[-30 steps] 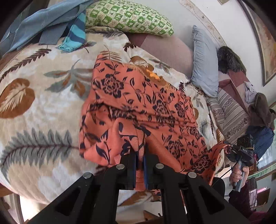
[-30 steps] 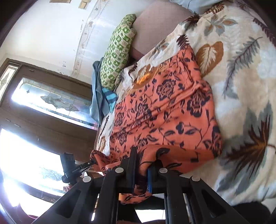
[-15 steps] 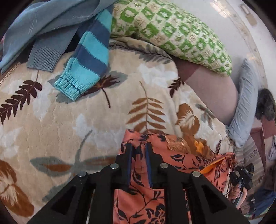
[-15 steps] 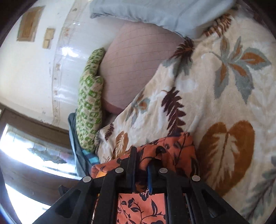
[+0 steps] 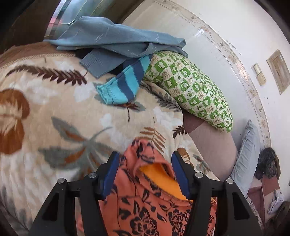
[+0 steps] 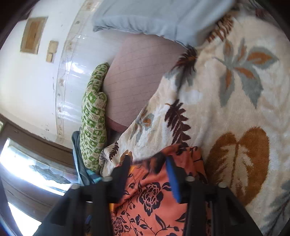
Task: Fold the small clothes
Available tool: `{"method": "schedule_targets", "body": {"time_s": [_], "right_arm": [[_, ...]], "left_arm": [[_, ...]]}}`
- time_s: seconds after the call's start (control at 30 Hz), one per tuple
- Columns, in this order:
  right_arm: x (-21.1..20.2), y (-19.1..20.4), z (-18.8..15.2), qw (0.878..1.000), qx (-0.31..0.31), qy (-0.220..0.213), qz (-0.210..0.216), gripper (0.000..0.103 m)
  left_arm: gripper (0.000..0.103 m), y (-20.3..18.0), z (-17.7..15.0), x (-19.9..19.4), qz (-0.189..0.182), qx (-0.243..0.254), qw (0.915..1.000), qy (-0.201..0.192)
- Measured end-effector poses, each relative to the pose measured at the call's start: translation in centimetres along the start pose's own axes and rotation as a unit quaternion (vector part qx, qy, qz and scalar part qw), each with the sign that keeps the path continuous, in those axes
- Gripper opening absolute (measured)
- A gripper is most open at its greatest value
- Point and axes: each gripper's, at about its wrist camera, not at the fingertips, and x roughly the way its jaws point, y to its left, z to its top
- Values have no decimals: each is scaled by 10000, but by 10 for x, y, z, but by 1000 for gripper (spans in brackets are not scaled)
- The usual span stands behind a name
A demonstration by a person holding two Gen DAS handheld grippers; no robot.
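Note:
An orange garment with a dark floral print (image 5: 145, 203) lies on a cream leaf-patterned blanket (image 5: 54, 112). Its near edge shows a plain orange inside. My left gripper (image 5: 144, 161) is open, its jaws set wide on either side of the garment's top edge. In the right wrist view the same garment (image 6: 155, 199) lies under my right gripper (image 6: 148, 161), which is also open, with the cloth loose between the fingers. Neither gripper holds the cloth.
A blue striped knit sleeve (image 5: 123, 85) and grey-blue clothes (image 5: 112, 40) lie at the far end of the blanket. A green checked pillow (image 5: 190, 87), a pink cushion (image 6: 134, 76) and a pale blue pillow (image 6: 159, 16) rest against the wall.
Both grippers carried the garment's edge forward across the blanket, folding it over, then opened and released it. The jaws were shut on the cloth half a second ago.

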Motion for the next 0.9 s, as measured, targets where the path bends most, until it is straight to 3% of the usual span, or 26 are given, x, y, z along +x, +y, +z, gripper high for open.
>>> {"method": "schedule_targets", "body": {"time_s": [0.1, 0.13, 0.2, 0.3, 0.37, 0.43, 0.53, 0.57, 0.63, 0.73, 0.8, 0.9], "right_arm": [[-12, 35, -7, 9980, -432, -316, -339, 77], [-9, 46, -13, 9971, -582, -206, -440, 77], [13, 72, -36, 9899, -1192, 455, -614, 77], [67, 112, -104, 9545, -2372, 1549, -931, 75], [109, 131, -149, 9323, -2723, 2260, -751, 60], [151, 149, -189, 9046, -3095, 2827, -768, 44], [199, 181, -225, 8736, -3895, 2728, -1033, 42], [214, 190, -225, 8728, -3950, 2657, -1078, 42], [242, 203, -209, 8859, -3721, 2527, -1134, 42], [266, 210, -164, 9254, -2941, 2113, -1119, 43], [257, 209, -137, 9497, -2450, 1704, -952, 43], [232, 202, -120, 9577, -2295, 1521, -839, 44]], "left_arm": [[61, 2, -27, 9, 391, 238, 9989, -139], [61, 6, -29, 13, 517, 287, 9982, -124], [61, 20, -26, 24, 609, -41, 9981, 100], [61, 37, -18, 34, 667, -374, 9968, 246], [61, 42, -13, 37, 833, -349, 9957, 213], [61, 45, -9, 38, 774, -406, 9960, 206], [61, 44, 0, 36, 774, -334, 9964, 100], [61, 45, 2, 36, 746, -349, 9966, 78], [61, 46, 7, 39, 700, -358, 9968, 129], [61, 45, 8, 41, 724, -330, 9967, 172], [61, 41, 8, 41, 678, -257, 9972, 176], [61, 26, 6, 40, 576, 61, 9982, 168]]}}
